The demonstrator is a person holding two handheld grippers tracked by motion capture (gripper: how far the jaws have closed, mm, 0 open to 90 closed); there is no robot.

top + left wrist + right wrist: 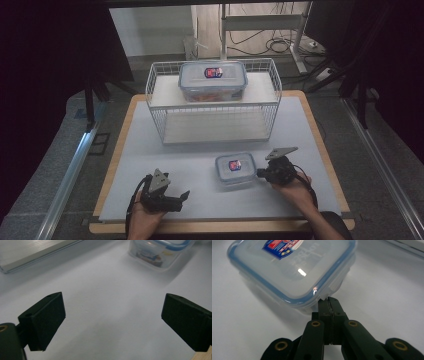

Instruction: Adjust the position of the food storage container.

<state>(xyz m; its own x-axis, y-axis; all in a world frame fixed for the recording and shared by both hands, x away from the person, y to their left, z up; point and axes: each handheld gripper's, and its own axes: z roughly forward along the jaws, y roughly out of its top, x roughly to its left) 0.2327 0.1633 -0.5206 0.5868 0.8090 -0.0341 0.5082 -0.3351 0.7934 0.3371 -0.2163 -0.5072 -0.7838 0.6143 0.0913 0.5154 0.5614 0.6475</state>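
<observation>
At the left of the desk [150, 150], the left gripper [170, 196] rests with fingers spread wide and empty. Right of it, the small container [235, 169] sits on the desk. The right gripper [260, 174], fingers [324, 307] pressed together, holding nothing, touches its corner; a push there could spin or skid it.

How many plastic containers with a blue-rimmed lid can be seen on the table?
2. The large container sits on the upper shelf of the white wire rack. The small container stands on the table, near the right gripper.
</observation>
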